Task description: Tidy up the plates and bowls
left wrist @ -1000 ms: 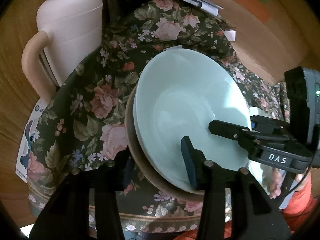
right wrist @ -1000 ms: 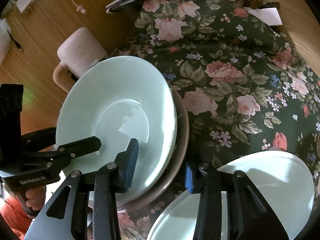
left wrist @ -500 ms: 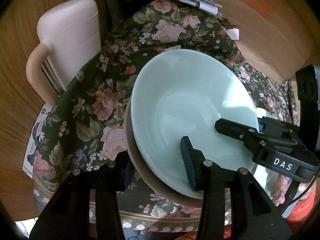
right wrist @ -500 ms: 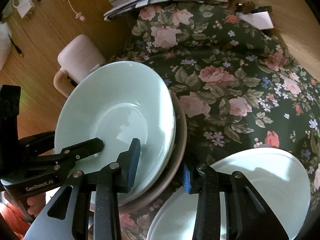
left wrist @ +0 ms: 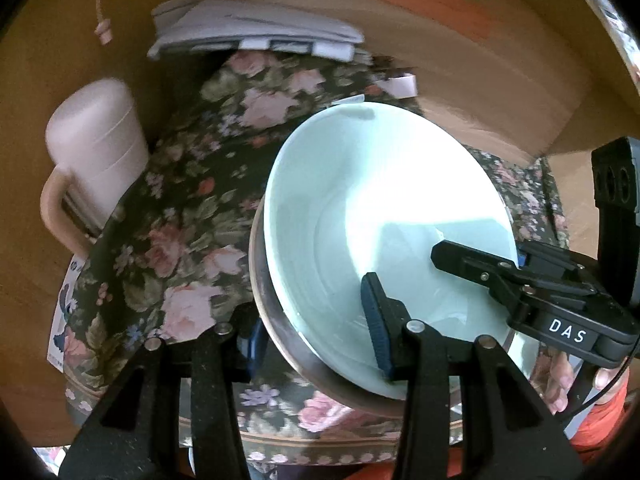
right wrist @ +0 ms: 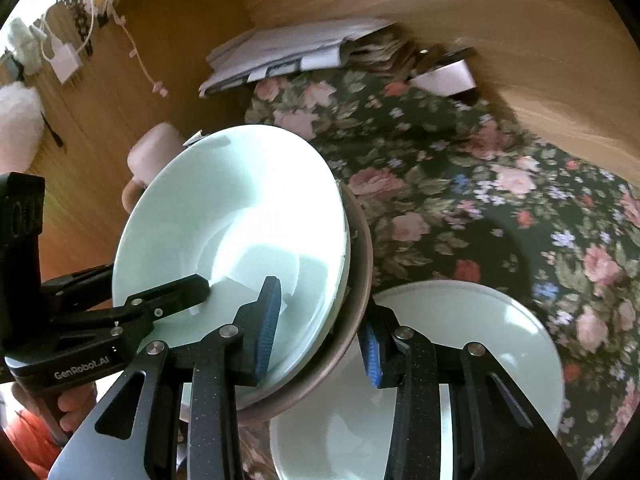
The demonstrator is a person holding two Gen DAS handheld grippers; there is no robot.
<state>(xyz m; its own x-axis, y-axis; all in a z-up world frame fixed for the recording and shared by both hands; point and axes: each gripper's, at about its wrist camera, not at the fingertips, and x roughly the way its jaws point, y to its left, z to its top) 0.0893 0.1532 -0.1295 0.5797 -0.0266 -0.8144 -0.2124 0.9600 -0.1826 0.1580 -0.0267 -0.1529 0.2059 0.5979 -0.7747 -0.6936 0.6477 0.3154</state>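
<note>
A pale green bowl [left wrist: 384,216] sits nested in a brown plate [left wrist: 280,328]; both are lifted and tilted above the floral tablecloth [left wrist: 180,248]. My left gripper [left wrist: 316,328] is shut on the stack's near rim, one pad inside the bowl and one under the plate. My right gripper [right wrist: 320,340] is shut on the opposite rim of the same stack [right wrist: 240,224]. Each gripper shows in the other's view. A second pale green plate [right wrist: 460,344] lies on the cloth below my right gripper.
A pink lidded mug [left wrist: 92,168] stands at the table's left edge. A pile of papers [left wrist: 256,28] lies at the far edge against the wooden wall. A charger and cables [right wrist: 68,56] hang on the wall at the left.
Both grippers have lifted the bowl-and-plate stack up off the cloth and tilted it. The table and the second plate now look farther away.
</note>
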